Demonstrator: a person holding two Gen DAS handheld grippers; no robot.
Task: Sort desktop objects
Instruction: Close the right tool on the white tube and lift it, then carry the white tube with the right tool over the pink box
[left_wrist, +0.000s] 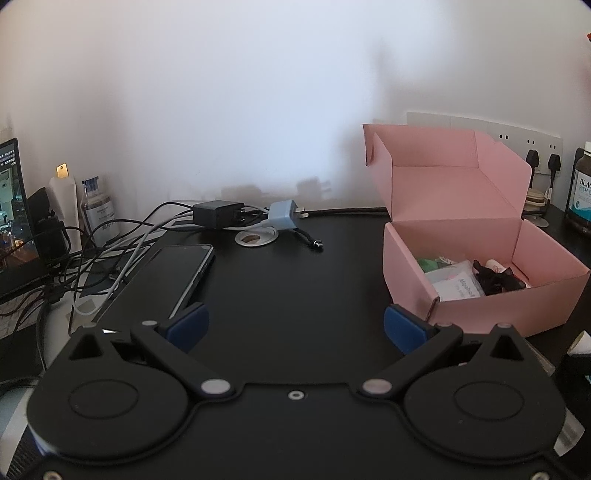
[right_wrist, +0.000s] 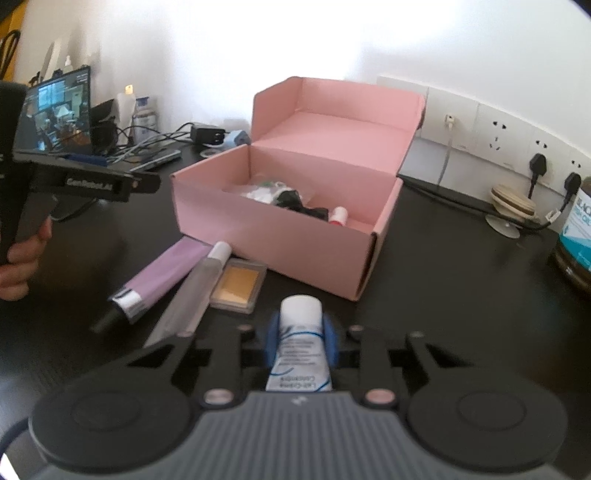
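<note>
Already the right gripper pinches a white cream tube between its blue pads, just short of the open pink box. Inside the box lie a few sorted things: white packets, something black, a small red-and-white item. Beside it on the black desk a purple tube, a clear tube and an orange compact still wait. The left gripper stands spread and empty. Sorting looks partly done.
</note>
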